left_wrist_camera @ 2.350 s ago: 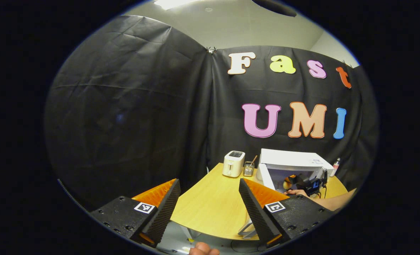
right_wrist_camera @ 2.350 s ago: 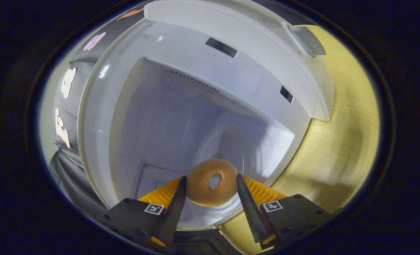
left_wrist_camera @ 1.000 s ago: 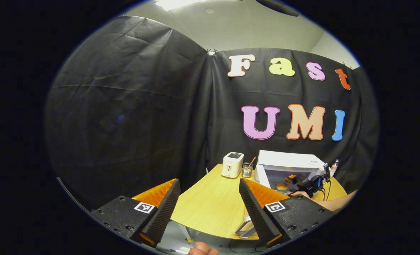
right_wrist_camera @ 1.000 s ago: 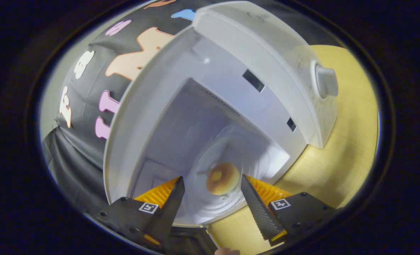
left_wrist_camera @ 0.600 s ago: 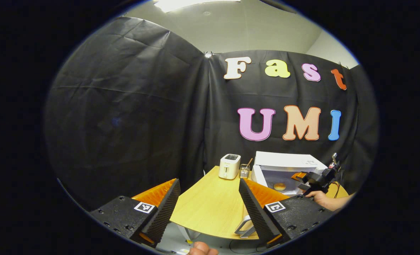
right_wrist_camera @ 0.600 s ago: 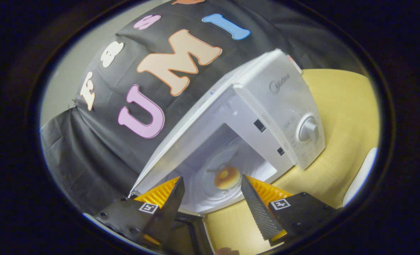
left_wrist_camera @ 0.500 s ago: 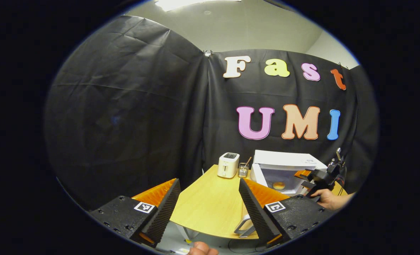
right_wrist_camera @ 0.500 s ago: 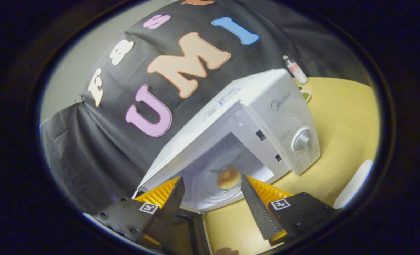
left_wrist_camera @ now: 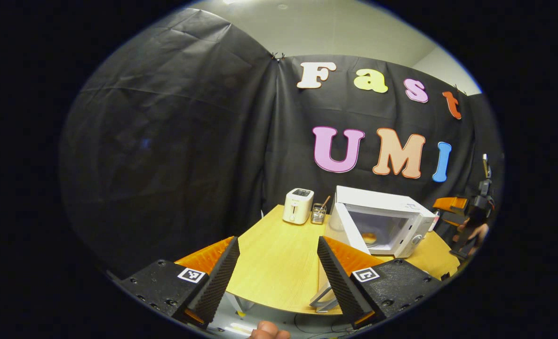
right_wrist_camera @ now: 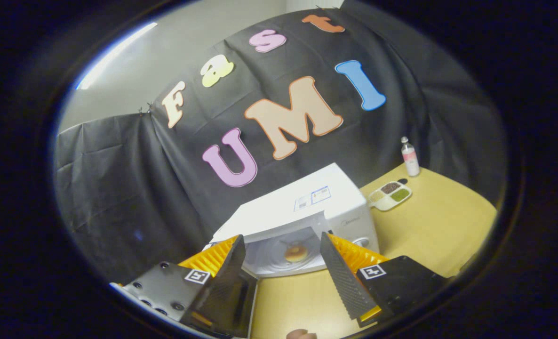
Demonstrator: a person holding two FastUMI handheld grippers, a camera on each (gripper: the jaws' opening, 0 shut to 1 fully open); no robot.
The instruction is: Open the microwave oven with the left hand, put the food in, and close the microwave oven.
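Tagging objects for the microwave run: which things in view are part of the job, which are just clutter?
Job:
microwave oven, door open
doughnut on the turntable inside
left tool, open
right tool, open

Clutter:
toaster
utensil holder
bottle
divided dish

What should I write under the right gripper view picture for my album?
Open tongs hover before the microwave, its door open and a donut inside.
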